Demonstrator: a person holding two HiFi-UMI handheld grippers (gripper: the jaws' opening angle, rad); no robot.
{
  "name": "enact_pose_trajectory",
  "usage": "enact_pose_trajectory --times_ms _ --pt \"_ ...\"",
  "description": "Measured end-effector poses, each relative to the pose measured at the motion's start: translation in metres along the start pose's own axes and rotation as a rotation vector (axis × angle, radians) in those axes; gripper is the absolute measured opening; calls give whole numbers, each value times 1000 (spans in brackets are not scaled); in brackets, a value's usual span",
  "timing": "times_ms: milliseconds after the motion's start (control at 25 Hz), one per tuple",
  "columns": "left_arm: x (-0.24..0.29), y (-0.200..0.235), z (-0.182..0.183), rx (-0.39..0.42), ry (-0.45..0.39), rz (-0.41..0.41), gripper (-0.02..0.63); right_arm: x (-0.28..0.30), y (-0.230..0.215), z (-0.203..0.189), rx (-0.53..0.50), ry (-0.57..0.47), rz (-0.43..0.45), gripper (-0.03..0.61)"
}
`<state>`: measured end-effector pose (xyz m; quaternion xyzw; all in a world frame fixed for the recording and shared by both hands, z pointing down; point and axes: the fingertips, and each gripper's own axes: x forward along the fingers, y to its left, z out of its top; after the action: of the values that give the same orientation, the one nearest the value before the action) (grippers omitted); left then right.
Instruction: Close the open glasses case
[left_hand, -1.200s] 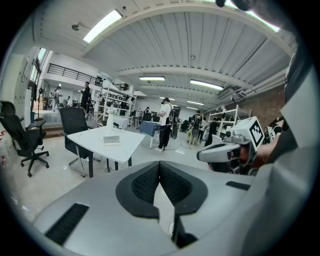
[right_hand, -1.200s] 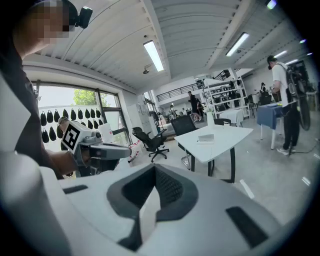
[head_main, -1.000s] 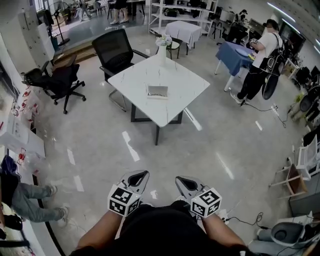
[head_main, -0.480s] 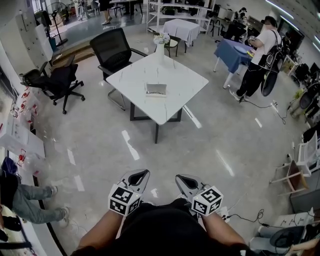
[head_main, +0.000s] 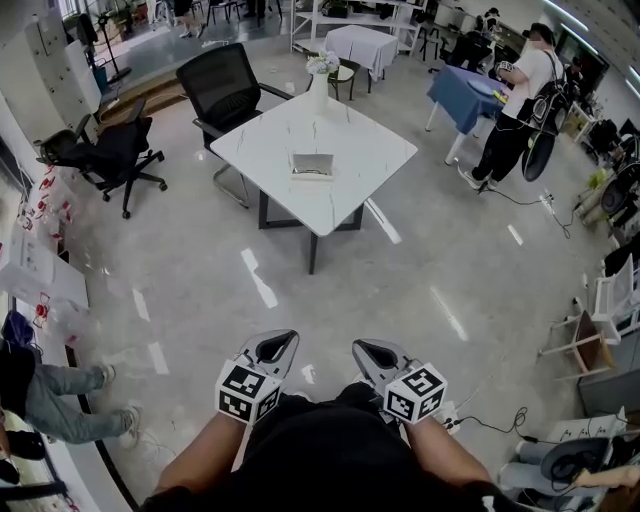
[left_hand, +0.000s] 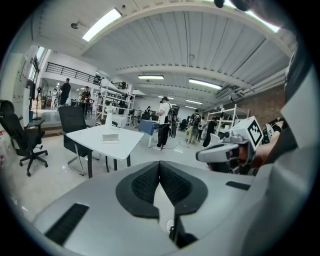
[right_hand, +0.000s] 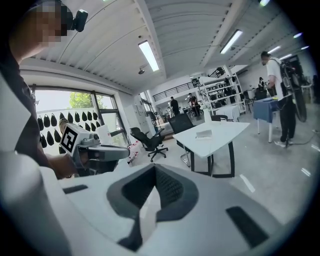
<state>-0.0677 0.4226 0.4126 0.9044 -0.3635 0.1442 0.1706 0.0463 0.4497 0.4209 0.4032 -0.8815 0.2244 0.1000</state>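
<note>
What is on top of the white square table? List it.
The white square table bears a grey open glasses case near its middle and a white vase of pale flowers at the far corner. The case's contents are too small to tell.

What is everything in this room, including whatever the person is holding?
white table: one, white, ahead on the floor.
glasses case: one, grey, middle of the table.
vase of flowers: one, white, table's far corner.
office chairs: two, black, one at the table, one further left.
blue covered table: one, far right.
white covered table: one, far side.
standing person: one, white top, by the blue table.
left gripper: one, grey, shut, empty.
right gripper: one, grey, shut, empty.
</note>
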Motion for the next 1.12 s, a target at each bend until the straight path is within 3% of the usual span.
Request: enact_pose_trajectory --times_ms 280,560,1120 --pt "11 0 -8 -26 12 -12 5 -6 -11 -7 15 22 -25 1" --pt "39 7 -8 -49 42 -12 5 8 -48 2 50 24 -47 2" --pt "131 73 71 -36 26 76 5 77 -147 90 5 -5 34 2"
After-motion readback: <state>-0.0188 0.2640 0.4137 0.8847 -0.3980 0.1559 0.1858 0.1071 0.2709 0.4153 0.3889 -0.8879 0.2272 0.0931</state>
